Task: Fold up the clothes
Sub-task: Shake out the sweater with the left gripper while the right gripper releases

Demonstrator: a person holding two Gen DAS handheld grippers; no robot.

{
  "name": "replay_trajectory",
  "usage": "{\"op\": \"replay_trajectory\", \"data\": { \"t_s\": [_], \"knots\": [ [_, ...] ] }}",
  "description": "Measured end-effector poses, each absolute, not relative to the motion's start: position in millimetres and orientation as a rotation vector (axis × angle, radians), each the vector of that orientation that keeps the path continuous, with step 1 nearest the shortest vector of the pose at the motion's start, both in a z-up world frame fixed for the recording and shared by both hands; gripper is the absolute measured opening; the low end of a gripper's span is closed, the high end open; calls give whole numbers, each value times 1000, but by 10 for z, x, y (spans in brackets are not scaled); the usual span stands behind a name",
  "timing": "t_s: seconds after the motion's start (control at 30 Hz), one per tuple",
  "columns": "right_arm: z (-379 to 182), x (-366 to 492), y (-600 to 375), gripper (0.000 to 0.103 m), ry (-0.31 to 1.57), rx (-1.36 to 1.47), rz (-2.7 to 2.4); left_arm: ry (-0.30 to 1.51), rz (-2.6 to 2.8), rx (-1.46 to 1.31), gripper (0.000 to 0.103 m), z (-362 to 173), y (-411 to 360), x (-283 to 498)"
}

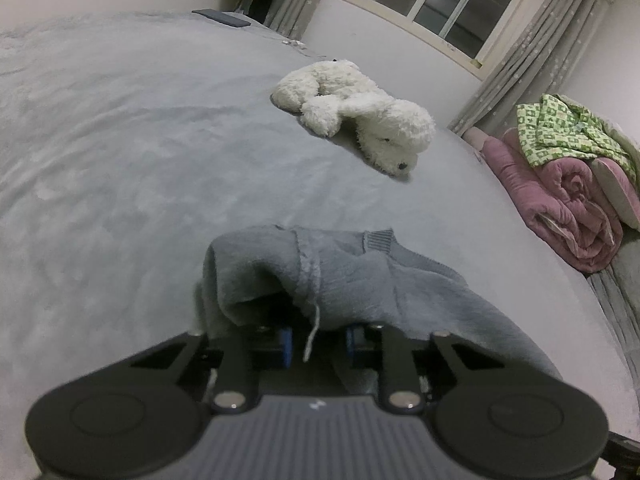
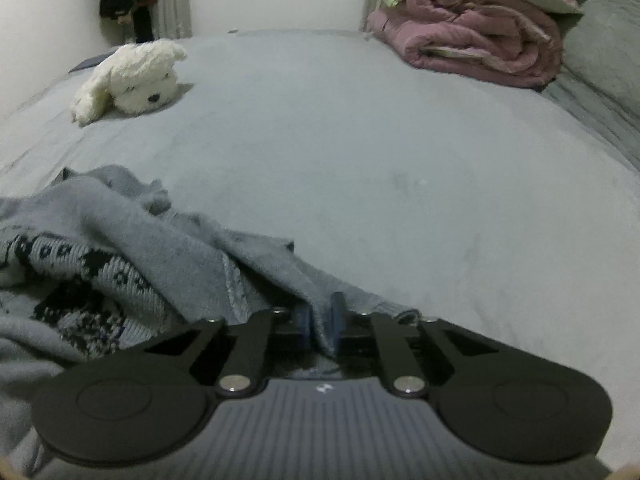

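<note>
My right gripper (image 2: 322, 330) pinches fold of grey sweater (image 2: 132, 236), pads pressed together on cloth. My left gripper (image 1: 318, 338) nearly closed on another edge of same sweater; cloth drapes over fingers, contact hidden but likely gripped. Sweater lies bunched on grey bed (image 2: 360, 152), at six o'clock in both views. To fold well: lift both edges evenly, pull cloth taut, avoid twisting. Count: one sweater, two grippers, one white plush dog (image 1: 356, 116) at one o'clock, one pink quilt (image 2: 480, 40) at two o'clock.
</note>
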State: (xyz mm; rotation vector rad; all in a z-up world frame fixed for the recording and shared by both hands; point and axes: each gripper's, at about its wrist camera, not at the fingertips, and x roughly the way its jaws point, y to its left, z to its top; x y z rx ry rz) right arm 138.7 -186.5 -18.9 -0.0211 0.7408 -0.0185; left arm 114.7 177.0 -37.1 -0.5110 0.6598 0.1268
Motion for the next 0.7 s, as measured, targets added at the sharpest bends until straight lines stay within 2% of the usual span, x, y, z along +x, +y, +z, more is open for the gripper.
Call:
{"op": "replay_trajectory", "data": {
  "t_s": [0.03, 0.13, 0.5, 0.7],
  "knots": [
    [-171, 1380, -1866, 5, 732, -15, -25, 658, 126, -508, 10, -370, 1774, 1155],
    [-93, 1376, -1871, 3, 699, -14, -49, 638, 118, -495, 6, -337, 1784, 1190],
    [193, 1757, -2139, 2, 606, -72, -139, 551, 85, -373, 4, -91, 1623, 1401],
    [171, 1991, -2254, 2, 592, -101, -193, 505, 65, -369, 4, 73, 1631, 1621]
  ]
}}
